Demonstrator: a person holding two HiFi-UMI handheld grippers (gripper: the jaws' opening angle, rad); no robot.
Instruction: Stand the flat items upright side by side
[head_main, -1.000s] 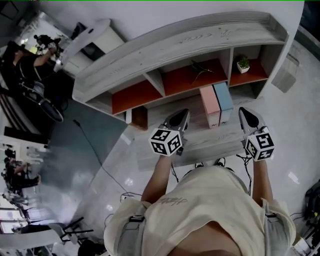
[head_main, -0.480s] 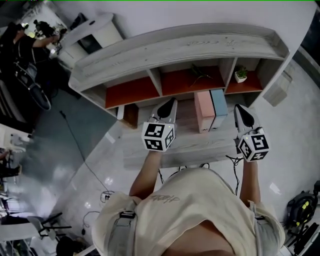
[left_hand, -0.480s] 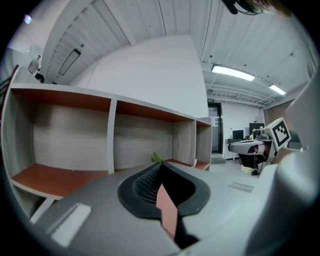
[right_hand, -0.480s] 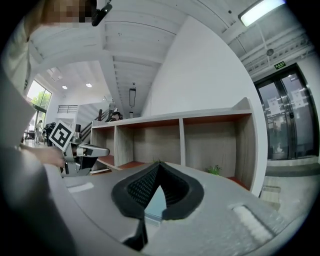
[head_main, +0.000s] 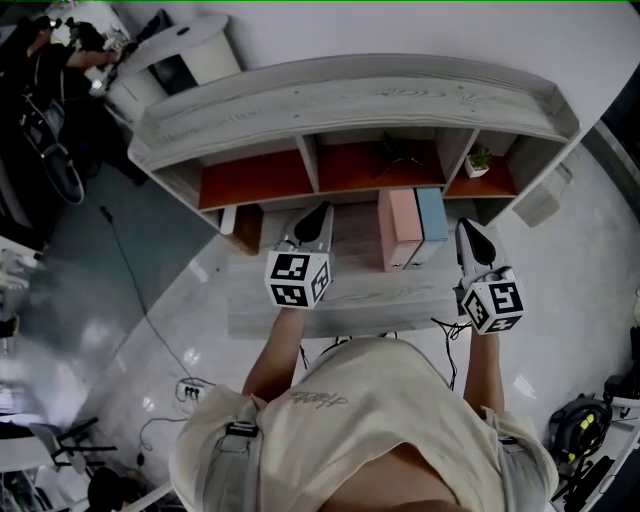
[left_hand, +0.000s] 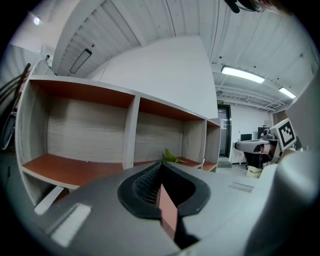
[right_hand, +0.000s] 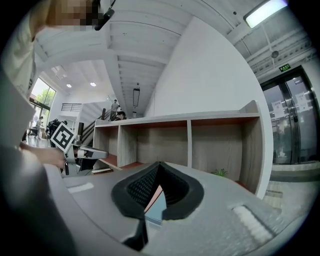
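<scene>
Head view showed your left hand-held gripper (head_main: 320, 210) and right hand-held gripper (head_main: 465, 228) clenched empty either side of the pink item (head_main: 398, 228) and blue item (head_main: 431, 213), upright together on the counter (head_main: 350, 295).

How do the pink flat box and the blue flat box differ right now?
Colour: the pink flat box is pink, the blue flat box light blue. Place: the pink one stands at left, nearer the left tongs; the blue at right, nearer the right tongs. Both stand upright, side by side.
</scene>
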